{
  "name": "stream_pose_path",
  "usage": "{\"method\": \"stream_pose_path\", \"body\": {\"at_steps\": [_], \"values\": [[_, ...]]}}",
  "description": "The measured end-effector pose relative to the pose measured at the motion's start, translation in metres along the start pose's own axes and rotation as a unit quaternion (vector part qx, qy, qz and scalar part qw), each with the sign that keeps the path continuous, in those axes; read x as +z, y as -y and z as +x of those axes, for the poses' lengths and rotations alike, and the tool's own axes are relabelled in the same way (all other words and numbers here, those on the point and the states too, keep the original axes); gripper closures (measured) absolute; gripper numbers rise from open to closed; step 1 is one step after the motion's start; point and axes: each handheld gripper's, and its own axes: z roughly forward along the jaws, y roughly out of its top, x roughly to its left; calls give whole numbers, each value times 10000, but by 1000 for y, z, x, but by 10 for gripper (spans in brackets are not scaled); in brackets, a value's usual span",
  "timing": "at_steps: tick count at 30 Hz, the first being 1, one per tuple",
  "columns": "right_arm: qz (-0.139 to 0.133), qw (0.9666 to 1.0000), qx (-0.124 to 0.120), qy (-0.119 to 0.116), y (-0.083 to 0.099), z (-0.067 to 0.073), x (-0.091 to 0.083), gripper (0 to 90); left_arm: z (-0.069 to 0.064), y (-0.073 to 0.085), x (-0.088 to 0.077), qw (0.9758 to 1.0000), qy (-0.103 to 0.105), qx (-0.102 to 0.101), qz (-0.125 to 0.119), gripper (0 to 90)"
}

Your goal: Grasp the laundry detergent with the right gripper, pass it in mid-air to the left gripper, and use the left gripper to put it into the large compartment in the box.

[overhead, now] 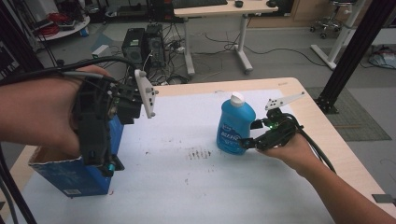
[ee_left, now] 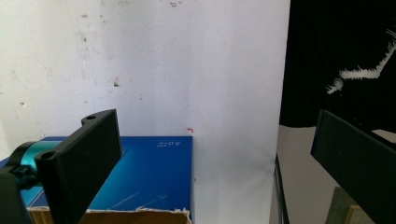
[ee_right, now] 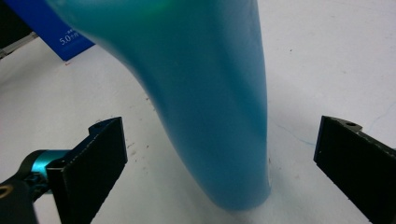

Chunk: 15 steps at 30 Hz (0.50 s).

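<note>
A person works at a light wooden table [overhead: 299, 100] covered by a white sheet, holding a two-jaw gripper in each hand. A blue plastic bottle [overhead: 235, 125] with a white cap stands upright on the sheet, right of the middle and toward the table's far right corner, its long axis vertical. The right gripper [overhead: 251, 141] is level with the lower half of the bottle, reaching in from the bottle's right side. In the right gripper view the bottle [ee_right: 205, 93] rises directly ahead, centred between the two black jaws, which stand wide apart with clear space on both sides and hold nothing (the bottle's foot rests on the sheet just beyond the jaw tips). This is the relation that matters: the bottle lies straight in front of the right gripper, inside the line of its opening, so closing around the body looks like the likely next move. The left gripper [overhead: 100, 161] is well apart from the bottle, raised near the table's left edge above an open blue cardboard box [overhead: 70, 179] that sits at the near left corner. In the left gripper view its jaws are also spread wide and empty, with the box [ee_left: 149, 175] just below them. The right hand [overhead: 292, 151] is much the nearer to the bottle.
</note>
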Motion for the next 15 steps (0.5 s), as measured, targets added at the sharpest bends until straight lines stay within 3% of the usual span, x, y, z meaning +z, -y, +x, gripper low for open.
{"method": "stream_pose_path", "body": {"at_steps": [15], "values": [[-221, 9997, -38, -15, 3, 0, 23, 19, -1, -1, 0, 10000, -5, 13, -16, 17]]}}
